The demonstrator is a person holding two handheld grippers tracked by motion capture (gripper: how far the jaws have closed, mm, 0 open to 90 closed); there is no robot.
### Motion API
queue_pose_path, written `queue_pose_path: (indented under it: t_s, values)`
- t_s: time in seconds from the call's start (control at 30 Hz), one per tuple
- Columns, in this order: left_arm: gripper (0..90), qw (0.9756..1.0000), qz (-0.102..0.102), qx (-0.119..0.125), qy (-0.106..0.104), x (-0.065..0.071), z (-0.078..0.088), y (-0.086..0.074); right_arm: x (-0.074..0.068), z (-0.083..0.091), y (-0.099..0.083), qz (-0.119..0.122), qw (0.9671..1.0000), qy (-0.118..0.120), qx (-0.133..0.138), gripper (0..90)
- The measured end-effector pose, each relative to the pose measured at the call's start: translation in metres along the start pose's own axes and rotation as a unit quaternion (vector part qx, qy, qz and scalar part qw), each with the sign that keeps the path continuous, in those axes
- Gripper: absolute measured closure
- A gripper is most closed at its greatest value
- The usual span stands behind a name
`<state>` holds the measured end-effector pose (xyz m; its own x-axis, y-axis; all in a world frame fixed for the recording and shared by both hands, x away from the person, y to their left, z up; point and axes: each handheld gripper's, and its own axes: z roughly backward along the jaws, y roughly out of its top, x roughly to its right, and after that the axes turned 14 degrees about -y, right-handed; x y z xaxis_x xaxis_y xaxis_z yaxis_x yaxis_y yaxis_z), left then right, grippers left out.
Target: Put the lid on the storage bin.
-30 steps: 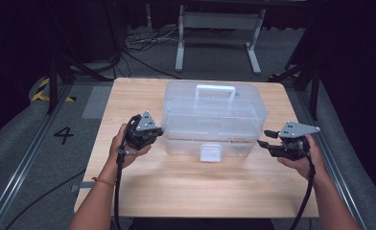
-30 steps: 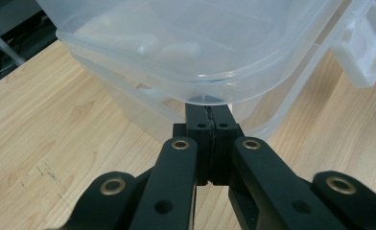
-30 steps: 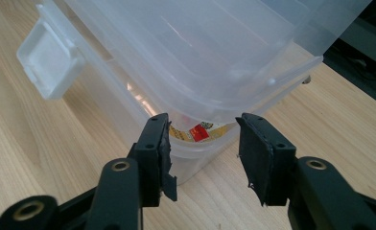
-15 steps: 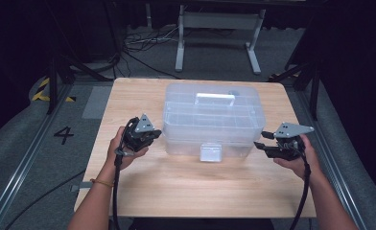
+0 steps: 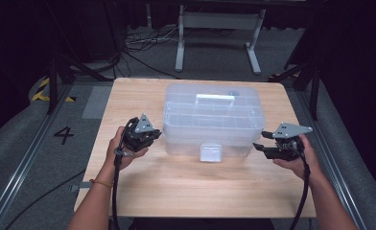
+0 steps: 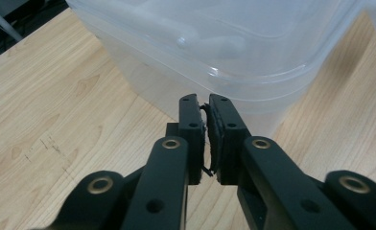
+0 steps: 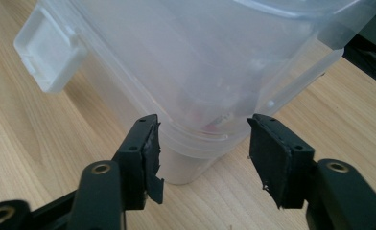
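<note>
We see a clear plastic storage box (image 5: 214,120) with a white handle on its lid at the middle of the light wooden table (image 5: 186,187). Our left hand-held gripper (image 5: 153,135) sits just left of the box, our right hand-held gripper (image 5: 259,143) at its front right corner, jaws parted.

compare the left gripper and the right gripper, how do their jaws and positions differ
The left gripper has its jaws almost shut with nothing between them; the right gripper has its jaws apart and has just been opening. The left sits at the clear plastic box's left front corner, the right at its right front corner. Neither grips the box.
</note>
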<state>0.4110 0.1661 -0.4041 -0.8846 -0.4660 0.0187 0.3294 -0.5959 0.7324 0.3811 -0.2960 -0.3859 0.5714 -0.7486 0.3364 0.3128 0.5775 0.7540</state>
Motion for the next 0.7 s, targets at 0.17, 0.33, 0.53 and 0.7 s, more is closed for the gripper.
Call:
queue_pose_path:
  t_s: [0.17,0.33,0.53,0.7]
  values:
    - [80.0,0.9999,-0.008,-0.009,-0.001,0.003,0.002,0.001,-0.003,0.001,0.001,0.015,0.9999,-0.001,-0.006,38.6]
    - [72.3,0.9992,-0.02,-0.035,-0.009,0.01,0.004,-0.001,-0.004,0.002,0.001,0.032,0.9992,-0.008,-0.02,35.1]
    - [58.5,0.9985,-0.028,-0.047,-0.001,0.018,0.005,-0.011,-0.004,0.007,-0.007,0.044,0.9982,-0.021,-0.036,34.1]
    - [42.2,0.9975,-0.028,-0.064,0.012,0.025,0.005,-0.019,-0.001,0.009,-0.018,0.045,0.9977,-0.027,-0.044,32.5]
